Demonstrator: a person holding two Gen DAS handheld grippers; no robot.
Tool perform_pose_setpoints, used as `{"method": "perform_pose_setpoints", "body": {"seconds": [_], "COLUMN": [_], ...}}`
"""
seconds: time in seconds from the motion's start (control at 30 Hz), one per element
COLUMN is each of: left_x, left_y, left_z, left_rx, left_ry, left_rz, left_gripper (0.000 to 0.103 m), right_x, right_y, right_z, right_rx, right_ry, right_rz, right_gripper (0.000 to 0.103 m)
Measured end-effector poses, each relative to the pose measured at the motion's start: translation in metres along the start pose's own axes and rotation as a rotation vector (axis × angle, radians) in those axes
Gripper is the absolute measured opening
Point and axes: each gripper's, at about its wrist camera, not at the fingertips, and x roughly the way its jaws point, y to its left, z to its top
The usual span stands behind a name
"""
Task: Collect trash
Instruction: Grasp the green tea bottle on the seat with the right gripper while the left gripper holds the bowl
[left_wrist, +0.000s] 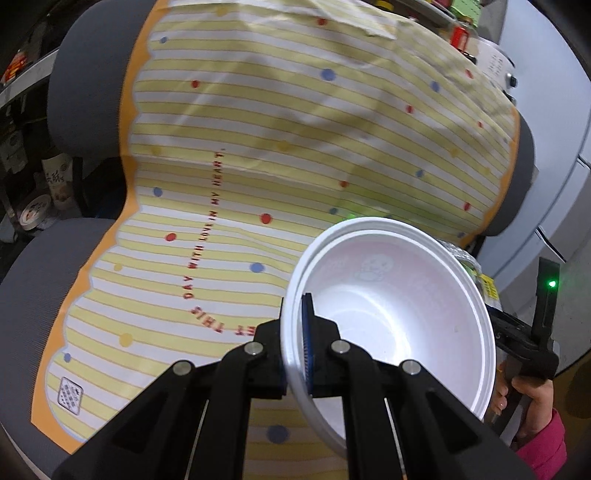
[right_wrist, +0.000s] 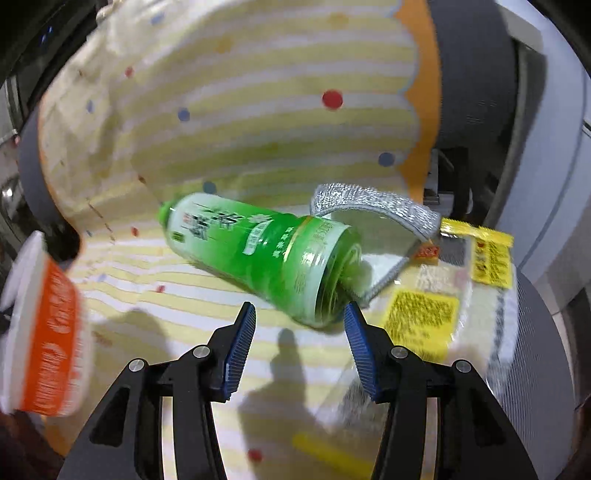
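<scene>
Smooth white foam bowl (left_wrist: 399, 325); glossy green plastic bottle (right_wrist: 258, 254); crinkled silver foil lid (right_wrist: 373, 203); thin creased striped sheet (left_wrist: 258, 147) — matt — over grey woven chair fabric (left_wrist: 92, 96).

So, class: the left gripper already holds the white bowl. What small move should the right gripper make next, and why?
Probably ease the right gripper forward over the green bottle: its jaws are open and empty, and the bottle lies on its side just ahead.

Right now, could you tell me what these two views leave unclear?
- Left wrist: white bowl hides what lies behind it; only wrapper edges peek out.
- Right wrist: motion blur makes the green bottle label and yellow packet print unreadable.
- Right wrist: orange cup is blurred at the left edge.
</scene>
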Motion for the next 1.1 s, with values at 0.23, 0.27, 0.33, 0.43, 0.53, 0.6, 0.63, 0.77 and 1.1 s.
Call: {"method": "perform_pose_setpoints", "body": {"seconds": [0.23, 0.27, 0.33, 0.43, 0.53, 0.6, 0.63, 0.77, 1.1], "left_x": [-0.003, -0.005, -0.008, -0.012, -0.012, -0.011, -0.010, -0.004, 0.006], "left_y": [0.031, 0.035, 0.044, 0.062, 0.078, 0.088, 0.090, 0.098, 0.104], "left_z": [0.004, 0.004, 0.003, 0.003, 0.004, 0.005, 0.006, 0.010, 0.015], "left_rx": [-0.074, -0.083, -0.101, -0.141, -0.177, -0.201, -0.206, -0.217, -0.223], "left_ry": [-0.011, -0.015, -0.024, -0.028, -0.024, -0.017, -0.015, -0.009, -0.002], "left_rz": [0.045, 0.060, 0.092, 0.132, 0.149, 0.146, 0.143, 0.138, 0.131], "left_gripper": [0.004, 0.004, 0.004, 0.004, 0.004, 0.004, 0.004, 0.004, 0.004], "right_x": [-0.023, -0.029, -0.045, -0.061, -0.062, -0.048, -0.038, 0.005, 0.057], "right_y": [0.059, 0.067, 0.079, 0.091, 0.112, 0.129, 0.135, 0.157, 0.179], "right_z": [-0.015, -0.017, -0.018, -0.010, 0.007, 0.020, 0.025, 0.043, 0.035], "right_rx": [-0.176, -0.197, -0.217, -0.260, -0.337, -0.401, -0.428, -0.533, -0.705], "right_ry": [0.033, 0.029, 0.002, -0.060, -0.106, -0.092, -0.077, 0.002, 0.116], "right_rz": [0.259, 0.286, 0.286, 0.238, 0.192, 0.175, 0.160, 0.093, -0.091], "right_gripper": [0.039, 0.039, 0.041, 0.047, 0.065, 0.070, 0.071, 0.071, 0.064]}}
